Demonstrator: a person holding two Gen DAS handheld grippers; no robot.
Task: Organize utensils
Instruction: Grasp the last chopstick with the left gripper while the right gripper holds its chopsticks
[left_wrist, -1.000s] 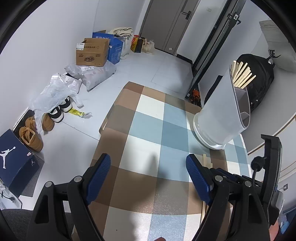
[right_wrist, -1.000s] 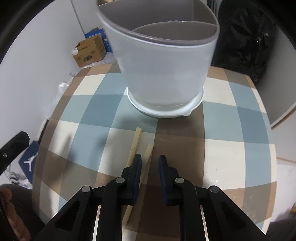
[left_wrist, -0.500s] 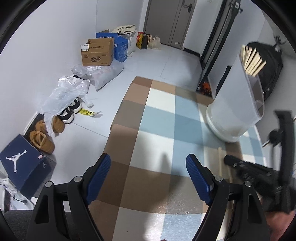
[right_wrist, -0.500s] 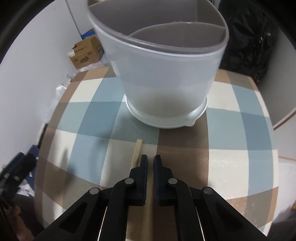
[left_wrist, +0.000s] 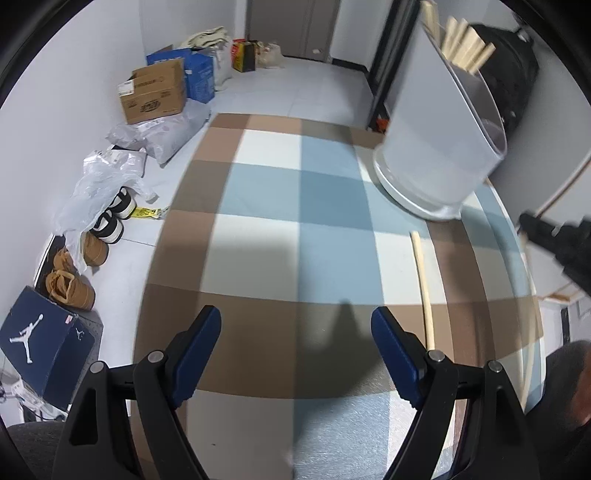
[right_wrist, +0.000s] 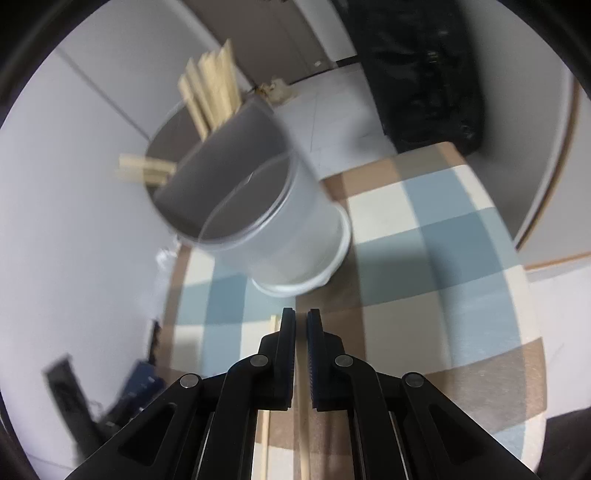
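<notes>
A white two-part utensil holder (left_wrist: 439, 147) stands at the far right of the checked table (left_wrist: 295, 229), with several wooden chopsticks (left_wrist: 465, 48) in its back part. It also shows in the right wrist view (right_wrist: 266, 221), chopsticks (right_wrist: 210, 92) sticking up. My right gripper (right_wrist: 301, 325) is shut on a wooden chopstick (right_wrist: 303, 424), lifted above the table. Another chopstick (right_wrist: 271, 328) lies on the cloth just to its left, and it also shows in the left wrist view (left_wrist: 423, 284). My left gripper (left_wrist: 295, 332) is open and empty over the table's near side.
Cardboard boxes (left_wrist: 155, 92), plastic bags (left_wrist: 103, 173), shoes (left_wrist: 110, 218) and a blue shoe box (left_wrist: 40, 339) lie on the floor left of the table. A black backpack (right_wrist: 417, 70) stands behind the table. The right gripper's body (left_wrist: 561, 243) shows at the right edge.
My right gripper has closed on one of the two chopsticks and lifted and tilted with it. The left gripper has drifted, still open.
</notes>
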